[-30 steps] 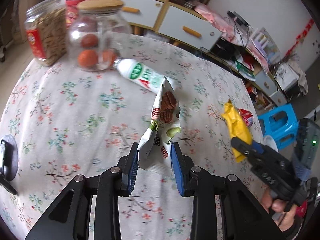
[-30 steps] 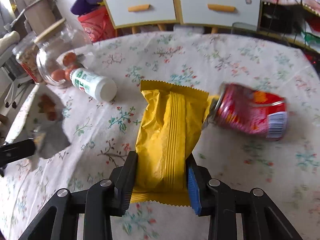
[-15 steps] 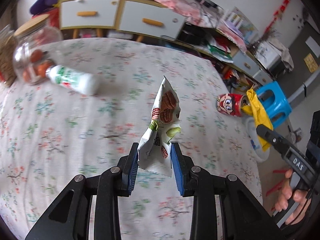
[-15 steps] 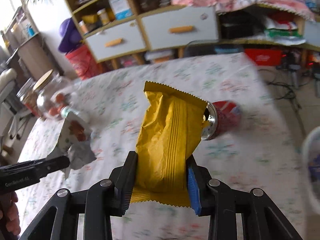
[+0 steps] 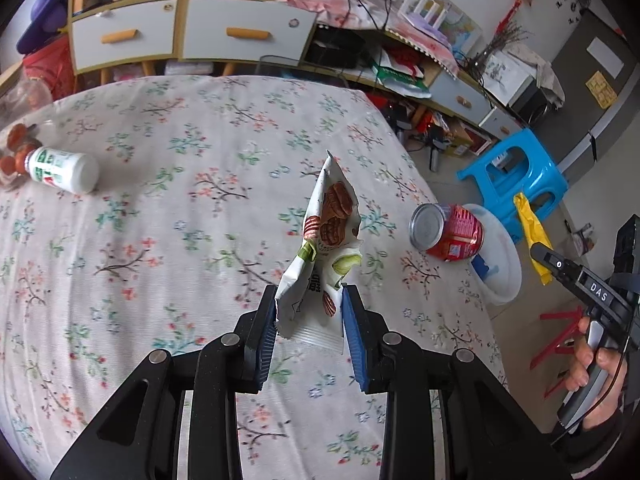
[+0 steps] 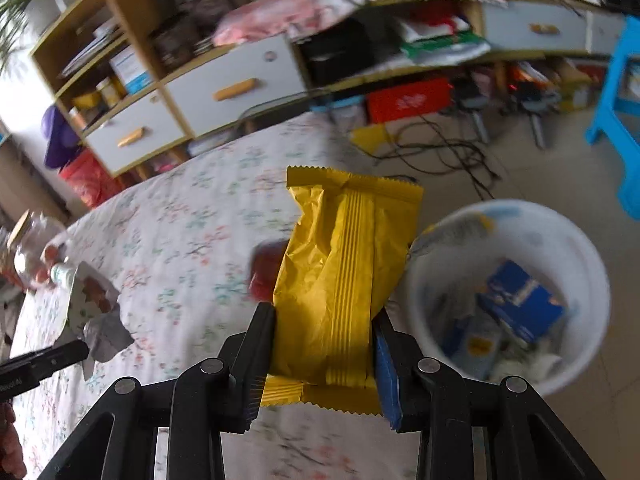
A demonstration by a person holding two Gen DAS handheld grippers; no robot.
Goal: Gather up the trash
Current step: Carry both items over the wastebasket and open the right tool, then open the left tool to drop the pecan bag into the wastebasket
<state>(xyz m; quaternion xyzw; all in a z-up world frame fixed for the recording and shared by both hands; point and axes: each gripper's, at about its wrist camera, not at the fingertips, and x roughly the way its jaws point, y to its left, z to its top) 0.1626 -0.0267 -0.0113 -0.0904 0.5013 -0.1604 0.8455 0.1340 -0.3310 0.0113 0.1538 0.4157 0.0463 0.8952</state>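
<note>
My left gripper point(image 5: 309, 322) is shut on a white nut snack wrapper point(image 5: 326, 248) and holds it above the floral table point(image 5: 180, 208). My right gripper point(image 6: 325, 356) is shut on a yellow wrapper point(image 6: 340, 272), held past the table's right edge, next to a white trash bin point(image 6: 560, 264) on the floor that holds a blue packet and other trash. The bin point(image 5: 502, 264) and the yellow wrapper point(image 5: 532, 232) also show in the left wrist view. A red can point(image 5: 448, 232) lies on its side at the table's right edge.
A white bottle point(image 5: 60, 170) lies on the table at the left beside a glass jar point(image 5: 16, 144). A blue stool point(image 5: 516, 176) stands on the floor beyond the bin. Drawers and cluttered shelves point(image 5: 200, 32) line the back wall.
Both grippers have swung right with their wrappers. The right gripper has left the table and now hangs beside the white bin. The can and jars have slid left in view.
</note>
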